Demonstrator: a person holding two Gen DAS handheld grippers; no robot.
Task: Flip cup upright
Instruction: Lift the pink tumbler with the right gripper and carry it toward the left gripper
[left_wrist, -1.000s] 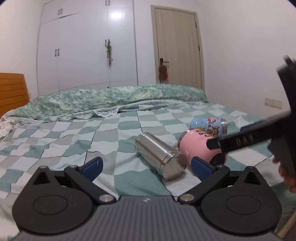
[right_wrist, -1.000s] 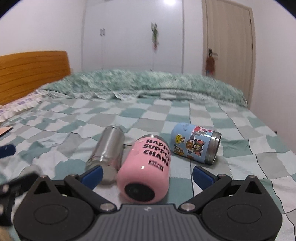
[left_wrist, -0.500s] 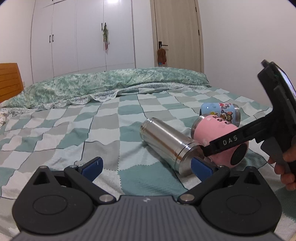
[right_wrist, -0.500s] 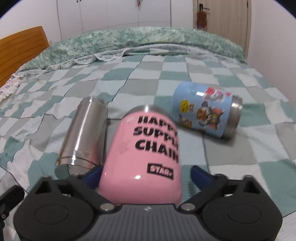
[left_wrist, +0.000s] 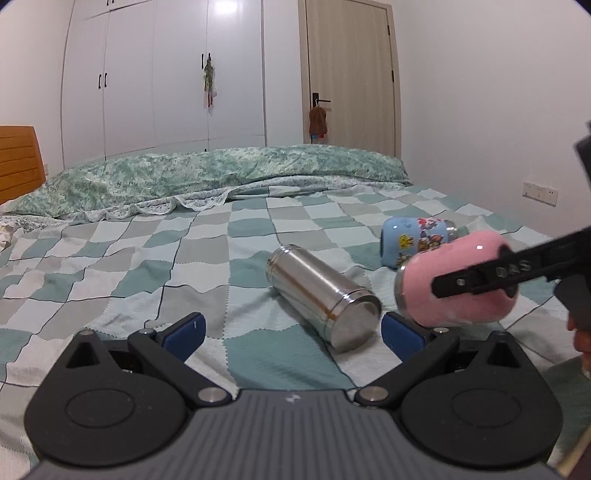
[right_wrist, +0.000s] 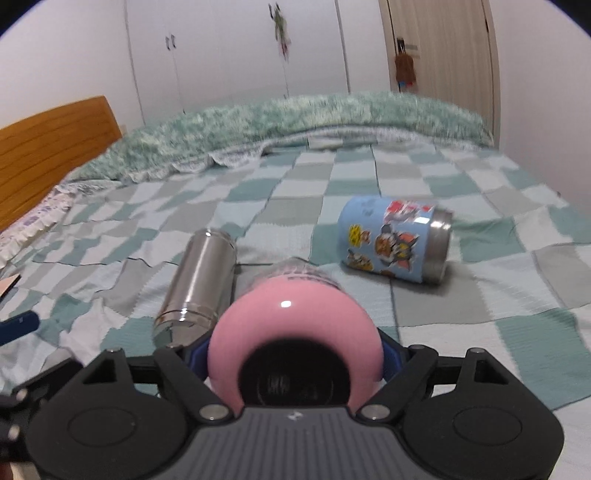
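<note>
Three cups are on the checked bedspread. My right gripper (right_wrist: 293, 354) is shut on the pink cup (right_wrist: 295, 325), held on its side just above the bed with its black base toward the camera. In the left wrist view the pink cup (left_wrist: 458, 284) is at the right, with the right gripper's finger (left_wrist: 491, 277) across it. A steel cup (left_wrist: 325, 295) (right_wrist: 199, 280) lies on its side left of it. A blue cartoon cup (left_wrist: 417, 236) (right_wrist: 395, 240) lies on its side behind. My left gripper (left_wrist: 291, 332) is open and empty, near the steel cup's end.
The bed (left_wrist: 184, 266) has a rolled green quilt (left_wrist: 221, 177) at the back and a wooden headboard (right_wrist: 48, 147) at the left. White wardrobes and a door stand behind. The wall is close on the right.
My right gripper has closed on the pink cup and lifted it slightly off the bed. The left gripper has stayed open and shifted a little.
</note>
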